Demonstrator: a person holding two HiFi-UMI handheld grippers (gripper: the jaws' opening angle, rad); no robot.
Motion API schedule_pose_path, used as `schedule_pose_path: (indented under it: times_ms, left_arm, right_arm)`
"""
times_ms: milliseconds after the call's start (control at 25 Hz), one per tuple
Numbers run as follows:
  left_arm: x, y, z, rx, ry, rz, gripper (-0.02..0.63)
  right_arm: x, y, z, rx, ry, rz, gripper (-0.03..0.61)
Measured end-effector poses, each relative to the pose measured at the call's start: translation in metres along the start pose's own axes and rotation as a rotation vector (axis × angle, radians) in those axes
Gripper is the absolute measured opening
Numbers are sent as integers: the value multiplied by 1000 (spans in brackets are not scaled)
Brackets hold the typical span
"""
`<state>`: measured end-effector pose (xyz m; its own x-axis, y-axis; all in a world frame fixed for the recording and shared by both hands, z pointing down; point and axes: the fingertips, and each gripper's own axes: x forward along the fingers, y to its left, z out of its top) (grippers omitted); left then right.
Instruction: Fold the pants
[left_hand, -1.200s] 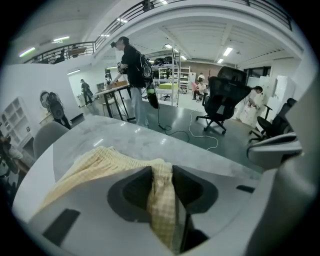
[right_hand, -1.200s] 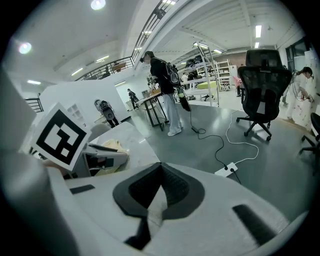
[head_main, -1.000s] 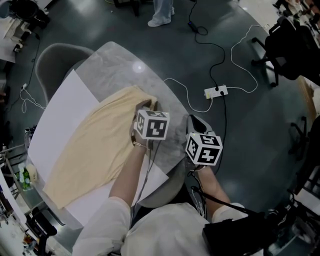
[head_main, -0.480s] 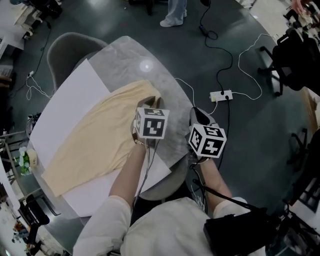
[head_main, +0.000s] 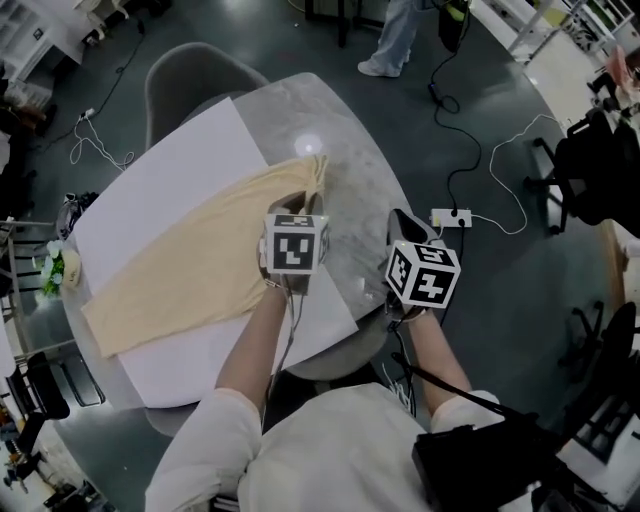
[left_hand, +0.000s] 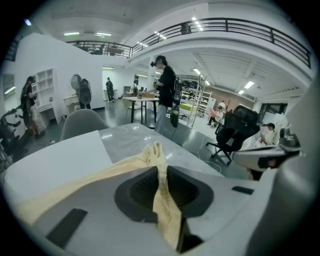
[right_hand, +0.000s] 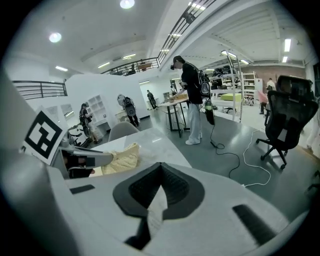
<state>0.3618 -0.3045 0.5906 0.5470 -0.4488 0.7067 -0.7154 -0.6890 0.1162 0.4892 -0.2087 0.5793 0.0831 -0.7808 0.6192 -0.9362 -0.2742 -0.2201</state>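
Note:
Cream pants (head_main: 190, 270) lie stretched across a white sheet (head_main: 170, 170) on the round grey table (head_main: 350, 140). My left gripper (head_main: 298, 205) is shut on the pants' near-right end and holds it raised; the cloth bunches beyond the tips. In the left gripper view the fabric (left_hand: 165, 210) runs pinched between the jaws of the left gripper (left_hand: 159, 167). My right gripper (head_main: 397, 222) hovers at the table's right edge, away from the pants. In its own view the right gripper (right_hand: 160, 165) has its jaws together, with a pale sliver in the slit that I cannot identify.
A grey chair (head_main: 190, 70) stands behind the table. A power strip (head_main: 450, 217) and cables lie on the dark floor to the right, near a black office chair (head_main: 600, 170). A person (head_main: 395, 40) stands beyond the table. Small items (head_main: 65, 265) sit at the left rim.
The left gripper has lifted the pants' end and carried it away from me, pulling the cloth longer and narrower. The right gripper has risen too, beside the table's edge.

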Motion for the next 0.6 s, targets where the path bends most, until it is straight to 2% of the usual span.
schedule_pose_path:
  times_ms: [360, 600]
  left_arm:
    - [-93, 76, -16, -102, -70, 80, 49]
    - [-154, 135, -36, -157, -100, 138, 49]
  right_arm:
    - [-34, 89, 19, -99, -27, 59, -8]
    - [-46, 164, 21, -145, -29, 119, -8]
